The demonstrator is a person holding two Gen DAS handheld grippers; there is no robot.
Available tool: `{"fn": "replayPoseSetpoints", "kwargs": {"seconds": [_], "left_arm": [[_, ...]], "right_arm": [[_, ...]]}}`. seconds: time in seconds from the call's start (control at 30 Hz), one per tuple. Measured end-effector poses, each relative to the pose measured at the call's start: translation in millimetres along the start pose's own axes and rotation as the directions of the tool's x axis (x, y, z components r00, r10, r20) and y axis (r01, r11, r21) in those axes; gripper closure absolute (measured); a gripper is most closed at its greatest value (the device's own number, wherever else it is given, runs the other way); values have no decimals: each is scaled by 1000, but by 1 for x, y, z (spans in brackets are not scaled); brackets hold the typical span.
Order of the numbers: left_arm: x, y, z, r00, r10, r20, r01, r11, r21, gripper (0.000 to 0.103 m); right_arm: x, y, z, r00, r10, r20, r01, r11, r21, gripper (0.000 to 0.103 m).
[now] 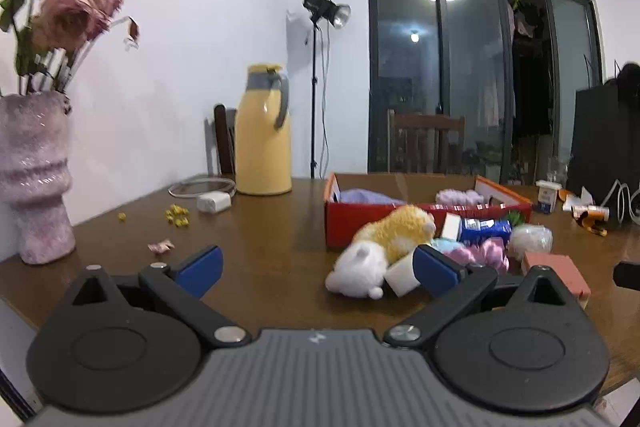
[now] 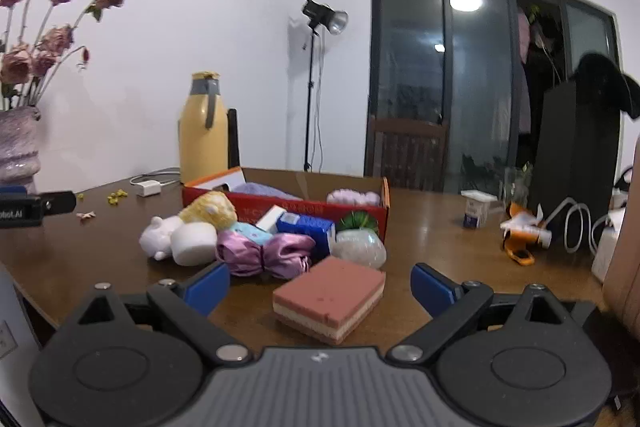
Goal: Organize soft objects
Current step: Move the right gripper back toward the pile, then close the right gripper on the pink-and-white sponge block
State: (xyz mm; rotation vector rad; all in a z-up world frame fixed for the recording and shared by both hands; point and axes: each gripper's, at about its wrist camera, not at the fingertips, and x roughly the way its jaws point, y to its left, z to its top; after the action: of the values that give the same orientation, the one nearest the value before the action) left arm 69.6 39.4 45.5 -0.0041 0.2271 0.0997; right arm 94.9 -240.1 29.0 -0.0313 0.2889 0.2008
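- The soft things lie in a heap at the middle of the right wrist view, just before the red cardboard box (image 2: 288, 205): a yellow plush (image 2: 210, 209), a white plush (image 2: 158, 237), a white foam cylinder (image 2: 194, 243), a purple satin bow (image 2: 264, 253), a blue carton (image 2: 306, 229) and a clear pale ball (image 2: 360, 247).
- Nearest the camera, lower middle, sits a pink layered sponge block (image 2: 332, 297), flat on the wooden table (image 2: 440, 223) and a little apart from the heap.
- The box already holds a lilac cloth (image 2: 264, 190) and a pale purple fluffy item (image 2: 352, 195), so sorting looks begun but mostly undone.
- The right gripper (image 2: 320, 285) has its jaws spread wide, the sponge block between them with clear gaps on both sides; nothing is held.
- The left gripper (image 1: 318, 269) is likewise spread and empty, its right-hand finger just before the white plush in its own view.
- Step in hand, as I judge: approach for a pick. Next, the right jaws should ease forward around the block, close gently, then lift it towards the box.
- Upper left of both views: a vase of dried roses (image 2: 18, 147) and a yellow flask (image 2: 204, 131), well clear.
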Motion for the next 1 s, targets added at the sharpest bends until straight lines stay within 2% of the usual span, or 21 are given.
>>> {"fn": "replayPoseSetpoints", "kwargs": {"seconds": [0.17,0.3,0.33,0.4,0.47,0.53,0.57,0.6,0.63,0.67,0.7,0.73,0.77,0.83,0.87,0.93,1.0], "left_arm": [[18,-12,-6,998,-35,-47,35,999,-6,0],[32,-21,-6,994,-65,-84,64,998,-16,0],[36,-24,-6,993,-74,-94,73,997,-15,0],[42,-28,-5,991,-86,-105,84,996,-16,0],[51,-31,-4,989,-89,-121,87,996,-17,0],[62,-33,-4,986,-87,-144,83,996,-28,0],[68,-34,-3,983,-91,-157,86,996,-36,0],[73,-37,-2,980,-102,-169,96,994,-43,1],[78,-40,-1,975,-128,-181,120,991,-52,6],[83,-44,1,966,-166,-196,155,986,-67,12],[88,-48,3,954,-208,-216,193,977,-89,23],[96,-54,4,929,-273,-250,248,960,-129,32],[103,-60,4,903,-327,-278,290,942,-167,35],[116,-75,4,855,-417,-308,362,906,-220,40],[123,-85,3,836,-444,-322,388,894,-226,40],[135,-101,0,801,-483,-354,425,875,-233,40],[146,-109,-5,773,-498,-392,425,866,-263,46]], "right_arm": [[27,-11,-2,998,33,-47,-29,997,75,14],[62,-23,-9,992,29,-120,-5,981,196,19],[72,-26,-12,988,45,-149,-9,972,235,23],[83,-27,-17,976,151,-160,-101,954,282,30],[84,-20,-19,936,333,-111,-292,915,279,30],[76,-17,-16,889,459,-14,-439,859,261,34],[72,-18,-13,888,459,23,-451,860,239,33],[71,-21,-9,905,423,36,-420,879,226,33],[74,-26,-6,935,353,31,-351,911,217,32],[81,-33,-3,962,271,8,-267,939,215,31],[91,-41,-1,977,212,-25,-201,954,221,30],[105,-51,0,982,173,-76,-151,959,239,30],[116,-58,0,980,162,-116,-128,958,257,31],[135,-71,0,974,174,-146,-128,950,284,39],[141,-74,1,971,178,-160,-124,946,301,41],[157,-82,0,960,205,-189,-130,928,350,53],[163,-85,-3,950,234,-206,-139,909,392,64]]}}
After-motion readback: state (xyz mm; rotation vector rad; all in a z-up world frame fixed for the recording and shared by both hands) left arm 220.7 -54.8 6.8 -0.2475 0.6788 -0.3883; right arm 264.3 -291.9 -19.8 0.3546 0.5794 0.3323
